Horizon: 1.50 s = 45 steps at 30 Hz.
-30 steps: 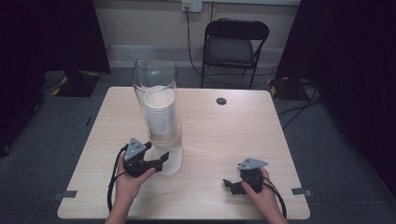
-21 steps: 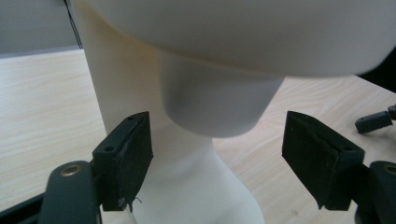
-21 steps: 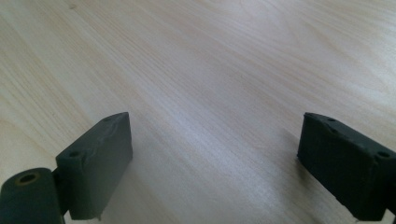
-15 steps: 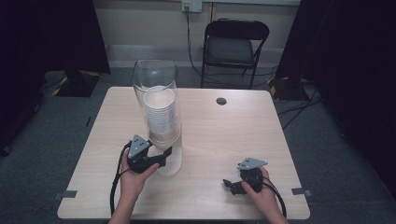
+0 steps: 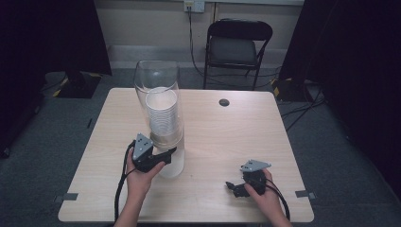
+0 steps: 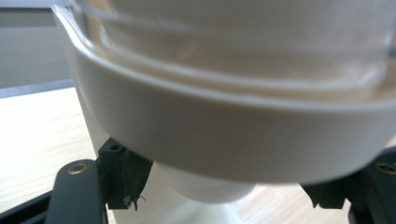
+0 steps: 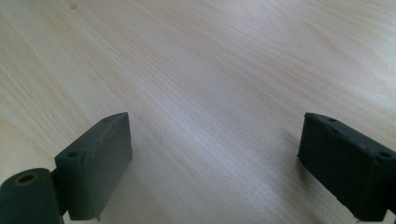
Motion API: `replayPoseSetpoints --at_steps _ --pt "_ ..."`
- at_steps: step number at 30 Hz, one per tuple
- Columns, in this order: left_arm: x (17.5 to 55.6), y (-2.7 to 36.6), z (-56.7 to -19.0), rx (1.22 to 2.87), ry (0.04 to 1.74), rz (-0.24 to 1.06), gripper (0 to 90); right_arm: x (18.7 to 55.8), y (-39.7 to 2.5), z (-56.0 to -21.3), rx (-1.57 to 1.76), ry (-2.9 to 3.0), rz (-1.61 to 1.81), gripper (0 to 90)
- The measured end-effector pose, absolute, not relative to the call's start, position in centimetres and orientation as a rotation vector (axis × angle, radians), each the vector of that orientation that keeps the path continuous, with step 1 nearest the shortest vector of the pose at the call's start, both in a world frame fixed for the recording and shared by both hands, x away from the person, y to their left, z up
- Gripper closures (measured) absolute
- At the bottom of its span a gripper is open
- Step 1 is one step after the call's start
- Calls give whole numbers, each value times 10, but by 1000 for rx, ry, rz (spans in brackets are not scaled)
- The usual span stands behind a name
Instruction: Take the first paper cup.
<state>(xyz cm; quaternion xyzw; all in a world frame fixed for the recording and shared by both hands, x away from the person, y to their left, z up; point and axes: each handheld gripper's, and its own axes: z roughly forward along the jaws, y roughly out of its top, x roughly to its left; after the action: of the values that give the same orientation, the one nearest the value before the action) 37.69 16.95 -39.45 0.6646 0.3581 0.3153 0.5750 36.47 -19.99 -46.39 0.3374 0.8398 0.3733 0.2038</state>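
L gripper (image 5: 163,155) jaws straddle base of upright cup dispenser (image 5: 163,123), stem between them, grip unclear. R gripper (image 5: 235,185) open, well apart, on table (image 5: 222,137).

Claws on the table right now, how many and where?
2. The left claw is at the white base of the cup dispenser; the right claw is open, low over bare table near the front right.

Left gripper (image 5: 163,155) spread wide; right gripper (image 5: 232,186) likewise.
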Motion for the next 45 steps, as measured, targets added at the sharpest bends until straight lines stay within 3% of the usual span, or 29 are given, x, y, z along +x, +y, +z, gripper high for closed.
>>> replayPoseSetpoints --at_steps 11,14,40,41,43,44,45 --pt "381 165 -390 1596 842 740 264 365 -200 -464 941 2347 1042 88" --pt "382 166 -390 1607 857 749 311 365 -200 -464 940 2347 1042 88" --pt "379 162 -394 1657 855 757 343 365 -200 -464 940 2347 1042 88" --pt "380 160 -399 1670 893 742 350 365 -200 -464 940 2347 1042 88" --pt "383 162 -427 1914 987 721 371 365 -200 -464 940 2347 1042 88" --pt "383 162 -427 1914 987 721 370 365 -200 -464 939 2348 1042 88" --pt "380 165 -462 1884 1037 678 367 365 -200 -464 938 2348 1042 88"
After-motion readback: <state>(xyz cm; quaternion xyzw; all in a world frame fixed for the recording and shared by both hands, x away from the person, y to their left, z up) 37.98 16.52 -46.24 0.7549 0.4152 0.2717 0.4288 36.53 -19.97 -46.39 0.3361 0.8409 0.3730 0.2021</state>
